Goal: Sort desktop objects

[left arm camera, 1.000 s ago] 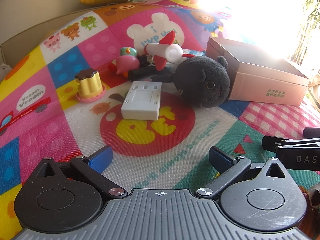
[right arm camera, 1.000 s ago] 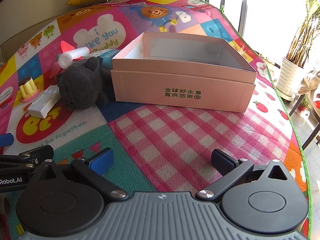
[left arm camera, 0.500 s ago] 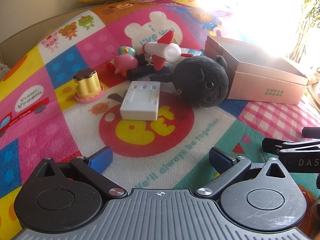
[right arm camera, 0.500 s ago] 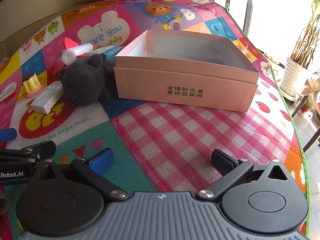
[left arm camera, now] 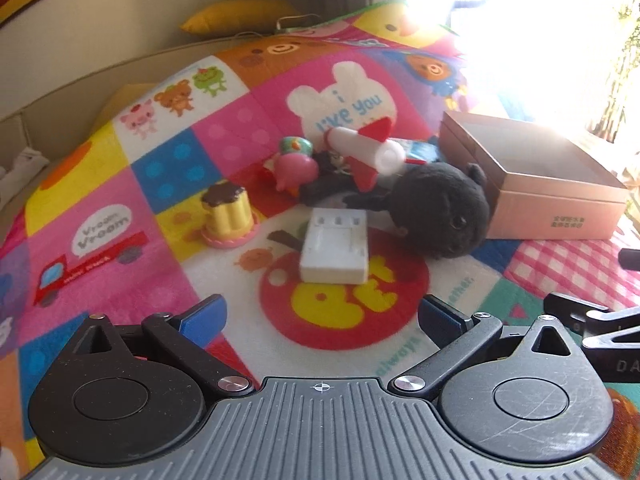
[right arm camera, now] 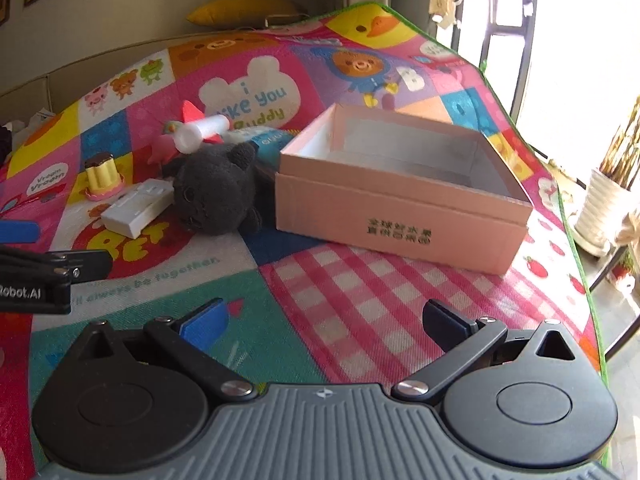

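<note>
On the colourful play mat lies a pile of toys: a white plastic block (left arm camera: 335,247) (right arm camera: 136,207), a black plush cat (left arm camera: 440,214) (right arm camera: 214,192), a yellow pudding toy (left arm camera: 228,216) (right arm camera: 102,176), a pink round toy (left arm camera: 296,168) and a red-and-white rocket (left arm camera: 364,151) (right arm camera: 202,130). An open pink cardboard box (left arm camera: 532,184) (right arm camera: 400,196) stands right of the cat, with nothing visible inside. My left gripper (left arm camera: 320,316) hovers open just short of the white block. My right gripper (right arm camera: 324,320) stands open over the checked patch, in front of the box.
A yellow cushion (right arm camera: 244,10) lies at the mat's far edge by the wall. Beyond the mat's right edge are a white plant pot (right arm camera: 600,208) and a bright window. A blue packet (right arm camera: 264,140) lies behind the cat.
Both grippers have risen and tipped slightly; the left one has drifted left, so the white block now sits near its centre. The right view has turned a little left. No object has moved.
</note>
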